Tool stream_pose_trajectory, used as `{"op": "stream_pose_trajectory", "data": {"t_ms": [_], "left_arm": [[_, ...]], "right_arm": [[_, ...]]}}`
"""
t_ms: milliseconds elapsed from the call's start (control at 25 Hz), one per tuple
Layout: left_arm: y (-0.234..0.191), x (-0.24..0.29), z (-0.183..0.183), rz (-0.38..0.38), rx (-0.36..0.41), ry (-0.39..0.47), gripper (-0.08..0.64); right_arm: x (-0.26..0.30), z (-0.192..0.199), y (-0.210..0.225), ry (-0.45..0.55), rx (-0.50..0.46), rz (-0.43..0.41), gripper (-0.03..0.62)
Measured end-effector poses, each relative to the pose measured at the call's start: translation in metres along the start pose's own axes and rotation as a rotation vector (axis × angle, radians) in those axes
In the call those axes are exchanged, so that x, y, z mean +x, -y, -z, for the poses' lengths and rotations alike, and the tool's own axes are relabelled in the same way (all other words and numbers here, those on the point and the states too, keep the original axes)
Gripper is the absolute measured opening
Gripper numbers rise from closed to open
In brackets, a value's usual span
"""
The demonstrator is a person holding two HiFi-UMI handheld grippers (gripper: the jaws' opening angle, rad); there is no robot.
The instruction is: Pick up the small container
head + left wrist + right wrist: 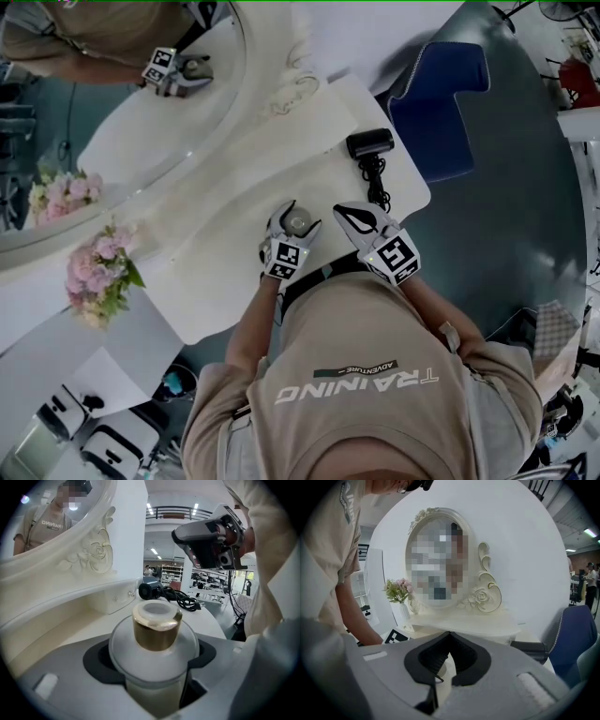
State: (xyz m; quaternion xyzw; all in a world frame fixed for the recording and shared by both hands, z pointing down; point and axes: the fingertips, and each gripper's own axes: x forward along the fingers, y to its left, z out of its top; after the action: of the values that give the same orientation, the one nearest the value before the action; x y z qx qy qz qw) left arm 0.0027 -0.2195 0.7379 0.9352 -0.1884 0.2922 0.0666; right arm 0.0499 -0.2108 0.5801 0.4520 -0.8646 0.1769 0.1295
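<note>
centre of frame: left tool (pixel 300 217) closing around the gold-capped small container (pixel 156 634), which stands on the white surface (pixel 216 248); right tool (pixel 345 214) just beside it, jaws together, empty.

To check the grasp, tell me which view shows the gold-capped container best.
The left gripper view: the small container fills the middle, between the closing jaws of the left tool. The head view shows it tiny, from above; the right gripper view does not show it.

White vanity table (pixel 216 272); ornate oval mirror (pixel 103 112); blue chair (pixel 441 112)
</note>
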Motion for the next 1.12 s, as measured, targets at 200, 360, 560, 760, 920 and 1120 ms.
{"op": "stream_pose_trajectory", "data": {"t_ms": [200, 360, 560, 760, 920, 1120], "left_arm": [[0.0, -0.001, 0.001, 0.001, 0.014, -0.026, 0.36], [-0.002, -0.004, -0.002, 0.0, 0.009, -0.032, 0.357], [-0.001, -0.017, -0.011, -0.006, -0.017, 0.004, 0.357], [-0.005, -0.042, -0.018, -0.055, -0.049, 0.014, 0.357], [-0.008, -0.07, -0.022, -0.113, -0.075, 0.019, 0.357], [-0.014, -0.104, -0.029, -0.179, -0.114, 0.036, 0.357]], "right_arm": [[0.001, -0.002, -0.004, 0.01, 0.006, -0.001, 0.003], [0.001, 0.0, -0.009, 0.01, 0.004, -0.006, 0.003], [-0.001, 0.004, -0.012, 0.008, 0.021, -0.01, 0.003], [0.004, -0.001, -0.019, 0.018, 0.022, -0.027, 0.003], [0.011, -0.009, -0.03, 0.029, -0.008, -0.059, 0.003], [0.019, -0.013, -0.046, 0.032, -0.042, -0.108, 0.003]]}}
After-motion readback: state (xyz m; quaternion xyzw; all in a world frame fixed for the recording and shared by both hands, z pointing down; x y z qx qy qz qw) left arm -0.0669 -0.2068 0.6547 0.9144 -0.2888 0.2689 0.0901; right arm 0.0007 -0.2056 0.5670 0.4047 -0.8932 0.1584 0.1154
